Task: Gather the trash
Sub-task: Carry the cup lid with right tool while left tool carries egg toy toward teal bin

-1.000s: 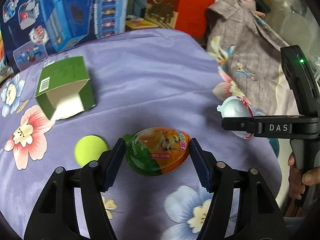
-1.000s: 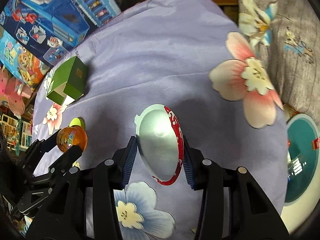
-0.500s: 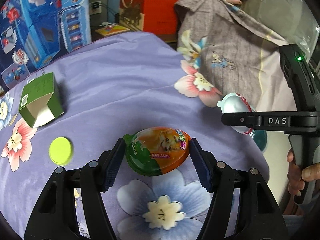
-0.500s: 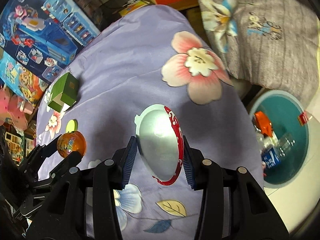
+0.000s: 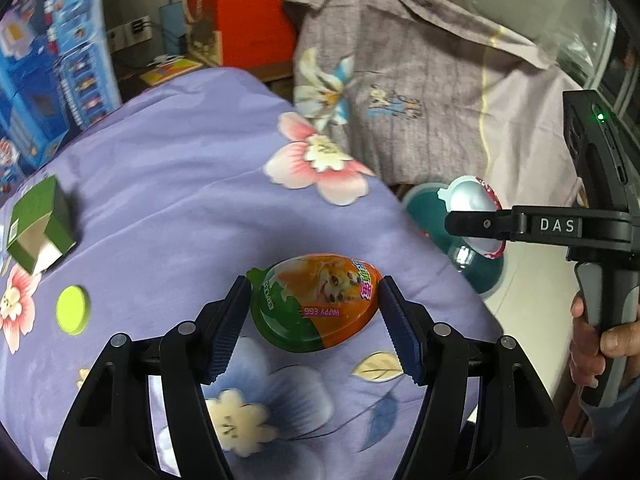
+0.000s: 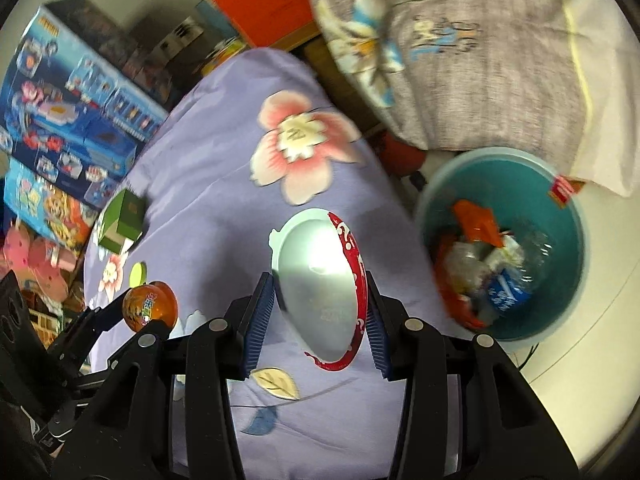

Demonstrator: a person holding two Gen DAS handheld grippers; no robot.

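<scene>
Purple floral bedding [image 5: 192, 184] lies below both grippers. Left gripper [image 5: 314, 312] clamps the orange egg package [image 5: 316, 300]; right gripper [image 6: 320, 300] clamps the silver egg shell [image 6: 316, 280] beside the teal bin [image 6: 560, 312] (contents blurred).

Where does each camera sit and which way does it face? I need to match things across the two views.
Left wrist: behind the left gripper, facing its orange egg; person's right hand shows.
Right wrist: behind the right gripper, facing its silver egg half and teal bin.
Shared: both eggs, green box, bin.
</scene>
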